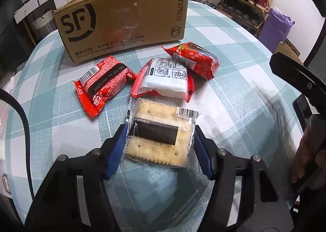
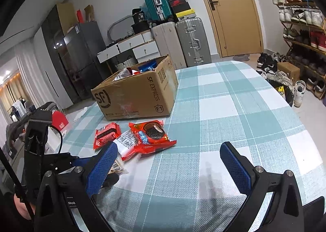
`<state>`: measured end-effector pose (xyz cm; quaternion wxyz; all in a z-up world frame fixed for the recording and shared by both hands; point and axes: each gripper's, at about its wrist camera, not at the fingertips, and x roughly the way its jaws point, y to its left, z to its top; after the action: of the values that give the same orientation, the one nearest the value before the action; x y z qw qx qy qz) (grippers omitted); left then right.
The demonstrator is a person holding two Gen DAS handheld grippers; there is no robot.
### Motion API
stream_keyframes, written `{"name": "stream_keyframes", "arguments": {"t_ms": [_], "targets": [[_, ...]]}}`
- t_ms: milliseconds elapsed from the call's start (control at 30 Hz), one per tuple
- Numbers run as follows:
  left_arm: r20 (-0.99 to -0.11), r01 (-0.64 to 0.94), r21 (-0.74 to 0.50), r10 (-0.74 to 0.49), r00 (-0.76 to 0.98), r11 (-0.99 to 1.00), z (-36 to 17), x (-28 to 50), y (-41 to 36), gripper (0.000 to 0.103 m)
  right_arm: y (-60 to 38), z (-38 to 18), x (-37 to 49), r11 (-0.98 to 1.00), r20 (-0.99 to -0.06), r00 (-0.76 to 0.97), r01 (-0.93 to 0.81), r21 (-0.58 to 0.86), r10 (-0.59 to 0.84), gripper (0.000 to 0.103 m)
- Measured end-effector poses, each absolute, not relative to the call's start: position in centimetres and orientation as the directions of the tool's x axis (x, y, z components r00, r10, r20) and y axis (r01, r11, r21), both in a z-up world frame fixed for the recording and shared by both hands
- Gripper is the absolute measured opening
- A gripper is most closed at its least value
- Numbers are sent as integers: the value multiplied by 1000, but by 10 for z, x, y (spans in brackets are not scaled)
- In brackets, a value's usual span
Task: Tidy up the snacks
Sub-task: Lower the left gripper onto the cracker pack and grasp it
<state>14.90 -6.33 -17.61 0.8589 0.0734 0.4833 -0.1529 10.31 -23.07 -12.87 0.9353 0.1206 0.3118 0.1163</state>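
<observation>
In the left wrist view my left gripper (image 1: 160,146) has its blue pads on both sides of a clear cracker packet (image 1: 161,136) lying on the checked tablecloth; the pads touch its wrapper edges. Beyond it lie a white-and-red packet (image 1: 165,78), a red packet with a barcode (image 1: 101,85) and a red cookie packet (image 1: 193,58). The SF cardboard box (image 1: 122,21) stands behind them, with snacks inside seen in the right wrist view (image 2: 134,93). My right gripper (image 2: 169,160) is open and empty above the cloth, right of the packets (image 2: 148,136).
The table (image 2: 234,109) with the teal checked cloth stretches to the right and far side. Suitcases (image 2: 191,42), drawers and a door stand behind. A shoe rack (image 2: 301,28) and shoes on the floor are at the right.
</observation>
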Motion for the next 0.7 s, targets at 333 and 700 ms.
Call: {"name": "stream_keyframes", "arguments": {"t_ms": [333, 700], "targets": [[-842, 305, 1, -164, 514, 952, -170, 127, -43, 60, -233, -130, 102, 941, -556, 778, -132, 313, 294, 102], [-811, 212, -51, -165, 562, 976, -163, 109, 5, 60, -234, -132, 103, 938, -564, 771, -124, 323, 296, 102]]}}
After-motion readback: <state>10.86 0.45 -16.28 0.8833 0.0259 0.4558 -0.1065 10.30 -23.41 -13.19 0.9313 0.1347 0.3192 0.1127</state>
